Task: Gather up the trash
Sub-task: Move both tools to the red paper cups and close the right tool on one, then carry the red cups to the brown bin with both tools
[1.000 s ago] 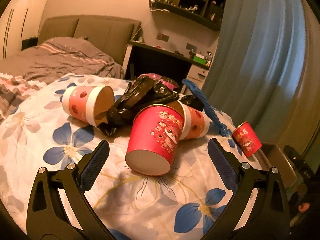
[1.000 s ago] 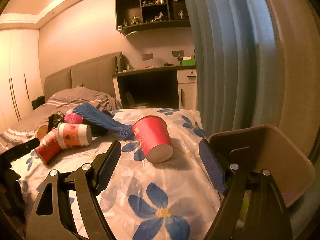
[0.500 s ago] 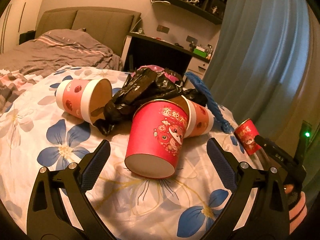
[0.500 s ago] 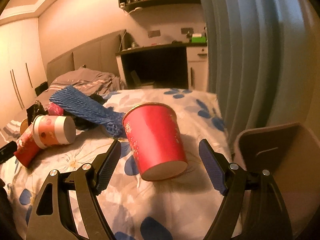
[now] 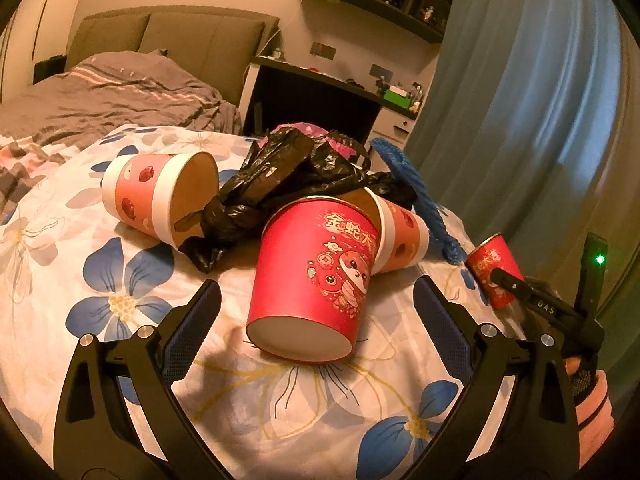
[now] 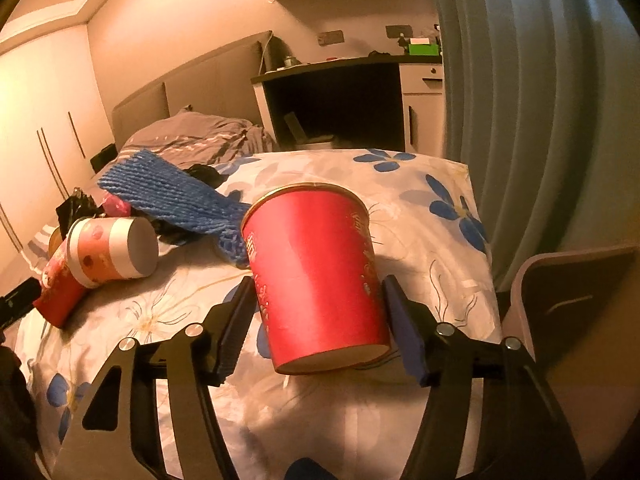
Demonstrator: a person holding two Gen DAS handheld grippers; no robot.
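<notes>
Trash lies on a floral bedspread (image 5: 100,320). In the left wrist view my left gripper (image 5: 316,286) is open, its fingers either side of a red paper cup (image 5: 316,256) lying on its side just ahead. Behind that cup are a black plastic bag (image 5: 288,176), two pink-and-white cups (image 5: 156,196) (image 5: 400,236) and a blue foam net (image 5: 416,196). In the right wrist view my right gripper (image 6: 319,283) straddles a second red cup (image 6: 320,272), base towards the camera. Its jaws are closing, with the pads at the cup's sides and no clear squeeze showing.
The bed's right edge runs along a blue-grey curtain (image 6: 540,100). A chair back (image 6: 572,300) stands just right of my right gripper. A dark desk (image 6: 340,100) and a headboard (image 5: 180,40) are at the far end. A grey duvet (image 5: 100,96) covers the back left.
My right gripper moved forward over the bed until its fingers came alongside the second red cup, and its jaws narrowed. The left gripper stayed almost still, open in front of its cup.
</notes>
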